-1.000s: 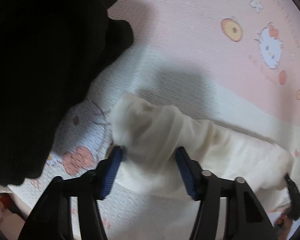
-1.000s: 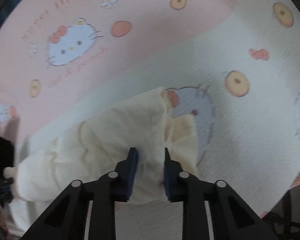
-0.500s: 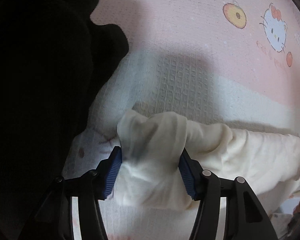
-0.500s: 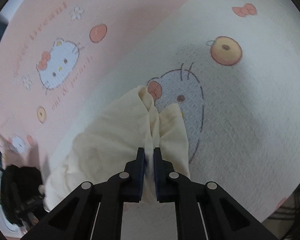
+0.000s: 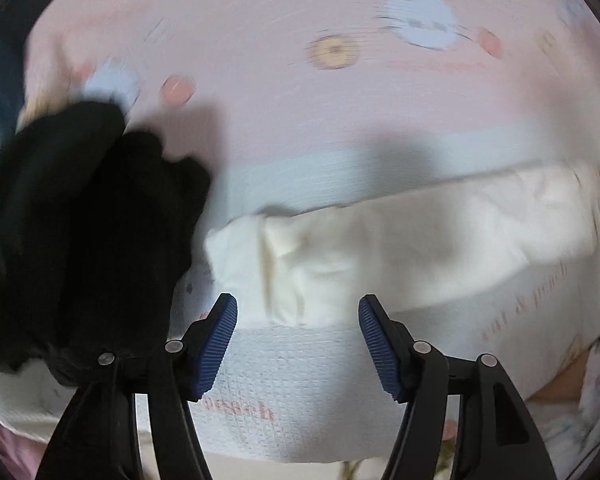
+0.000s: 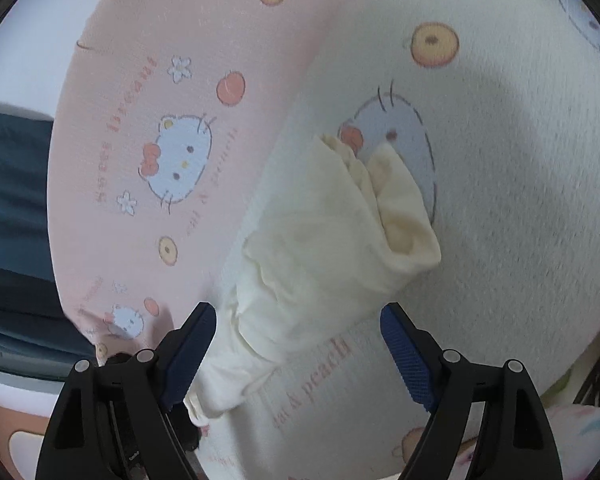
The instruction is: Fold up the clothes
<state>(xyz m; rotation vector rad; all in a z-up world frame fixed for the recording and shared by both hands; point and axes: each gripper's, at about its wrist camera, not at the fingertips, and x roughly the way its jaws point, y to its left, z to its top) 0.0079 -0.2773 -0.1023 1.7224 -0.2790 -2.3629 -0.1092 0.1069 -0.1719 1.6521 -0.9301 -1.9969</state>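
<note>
Cream-coloured, the soft cotton garment [image 5: 380,256] now lies as a long folded strip on the pink and white cartoon-print blanket [image 5: 300,100]; the left gripper [image 5: 298,340] and the right gripper [image 6: 298,344] have just opened their jaws and released it, so this fold seems finished. Only the left view shows the black clothing heap [image 5: 80,240] just beside the strip. The right view alone shows the strip's bunched end.

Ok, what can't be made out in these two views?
- Left wrist view: the blanket's print is smeared by motion blur.
- Left wrist view: the cream garment's right end blurs out at the fisheye edge.
- Left wrist view: the black garment shows no folds; too dark, cut by the frame edge.
- Right wrist view: the cream garment's near end hides behind the right tool.
</note>
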